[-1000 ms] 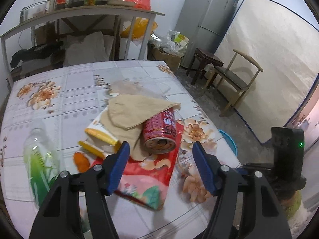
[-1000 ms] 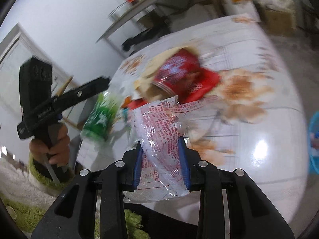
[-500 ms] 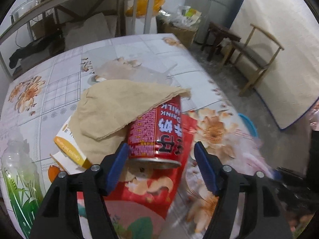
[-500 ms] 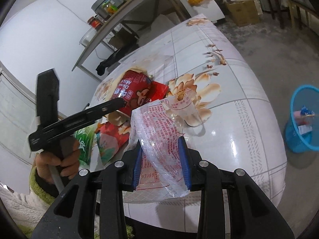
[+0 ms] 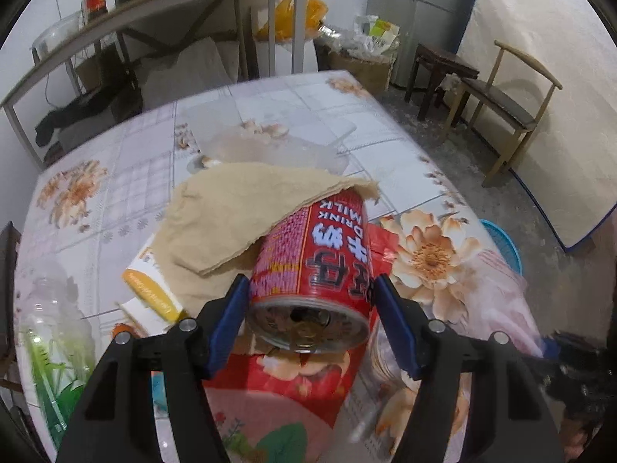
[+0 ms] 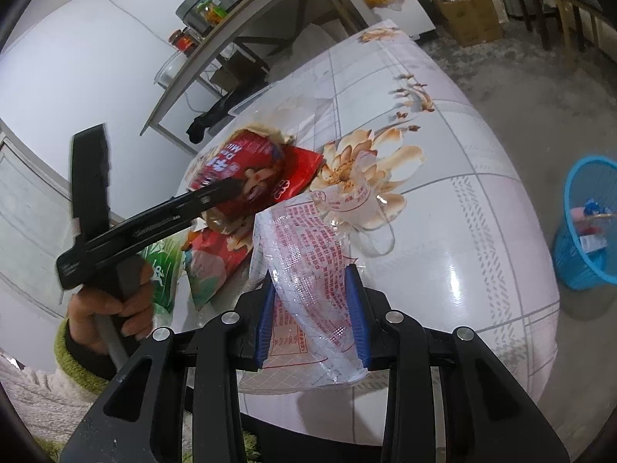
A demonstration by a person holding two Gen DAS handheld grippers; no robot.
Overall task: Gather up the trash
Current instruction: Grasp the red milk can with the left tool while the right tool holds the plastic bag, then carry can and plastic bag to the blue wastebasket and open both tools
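Note:
A red milk-drink can (image 5: 316,262) lies on its side on a red snack bag (image 5: 293,389), with a tan paper napkin (image 5: 246,216) draped over its far end. My left gripper (image 5: 310,305) is open, its blue fingers on either side of the can's near end. The can (image 6: 239,162) and the left gripper (image 6: 227,189) also show in the right wrist view. My right gripper (image 6: 310,293) is shut on a clear plastic wrapper with red print (image 6: 304,266), held above the table's near edge.
A green-labelled plastic bottle (image 5: 54,351) and an orange-and-white carton (image 5: 150,293) lie left of the can. A clear plastic sheet (image 5: 277,142) lies beyond the napkin. A blue trash basket (image 6: 586,223) stands on the floor right of the floral table (image 6: 462,254). A chair (image 5: 505,104) stands farther off.
My left gripper moved forward until its open fingers came alongside the can. My right gripper kept the wrapper and swung so the basket came into view.

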